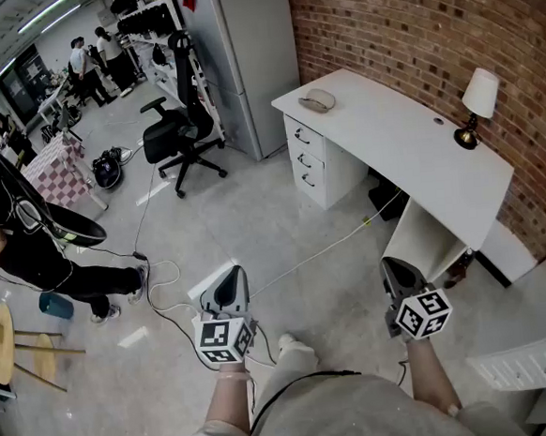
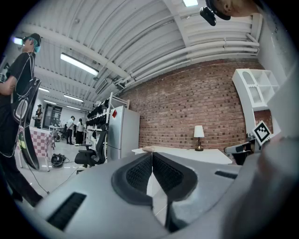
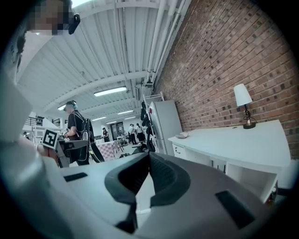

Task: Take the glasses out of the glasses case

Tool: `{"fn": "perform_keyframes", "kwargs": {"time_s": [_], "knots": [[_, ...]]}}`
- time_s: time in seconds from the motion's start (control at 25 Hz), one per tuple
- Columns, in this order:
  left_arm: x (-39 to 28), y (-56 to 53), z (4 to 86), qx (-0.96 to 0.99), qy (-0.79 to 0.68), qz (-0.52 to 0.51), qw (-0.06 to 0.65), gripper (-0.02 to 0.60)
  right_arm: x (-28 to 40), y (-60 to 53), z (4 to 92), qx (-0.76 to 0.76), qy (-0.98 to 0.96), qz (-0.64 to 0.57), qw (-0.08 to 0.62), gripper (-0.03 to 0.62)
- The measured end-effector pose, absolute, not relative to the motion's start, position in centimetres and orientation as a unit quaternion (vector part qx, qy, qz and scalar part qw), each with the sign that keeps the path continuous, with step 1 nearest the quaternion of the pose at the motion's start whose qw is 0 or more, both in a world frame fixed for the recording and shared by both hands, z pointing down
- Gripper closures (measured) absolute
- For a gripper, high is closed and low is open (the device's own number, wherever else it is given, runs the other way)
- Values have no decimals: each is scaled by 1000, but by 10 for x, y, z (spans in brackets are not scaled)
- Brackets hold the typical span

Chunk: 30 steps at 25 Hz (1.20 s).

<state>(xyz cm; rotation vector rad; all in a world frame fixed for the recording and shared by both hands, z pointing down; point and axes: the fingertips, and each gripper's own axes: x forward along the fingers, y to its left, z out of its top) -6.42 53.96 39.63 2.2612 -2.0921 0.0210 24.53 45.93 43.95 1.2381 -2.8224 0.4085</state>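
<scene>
A beige glasses case (image 1: 317, 100) lies at the far left end of a white desk (image 1: 408, 145) against the brick wall; it also shows small as the case (image 2: 147, 149) in the left gripper view and the case (image 3: 182, 135) in the right gripper view. No glasses are visible. My left gripper (image 1: 227, 284) is held low over the floor, well short of the desk, jaws together with nothing between them. My right gripper (image 1: 397, 273) hangs near the desk's front edge, also shut and empty.
A small lamp (image 1: 476, 104) stands at the desk's right end. A black office chair (image 1: 180, 135) and a tall white cabinet (image 1: 251, 54) stand left of the desk. Cables (image 1: 166, 296) run over the floor. A person in black (image 1: 31, 250) stands at left.
</scene>
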Motion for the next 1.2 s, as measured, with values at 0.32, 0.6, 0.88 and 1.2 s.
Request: {"fn": "perform_keyframes", "kwargs": {"time_s": [0.32, 0.6, 0.88, 1.2], "knots": [[-63, 525, 408, 739, -672, 6, 37, 575, 245, 448, 447, 406, -905, 128, 18, 588], [-77, 482, 424, 749, -660, 12, 52, 575, 228, 416, 457, 408, -903, 133, 24, 588], [-114, 428, 442, 747, -661, 18, 71, 575, 198, 368, 475, 407, -901, 147, 39, 588], [-161, 367, 445, 751, -656, 25, 70, 575, 161, 309, 484, 425, -889, 170, 34, 588]]}}
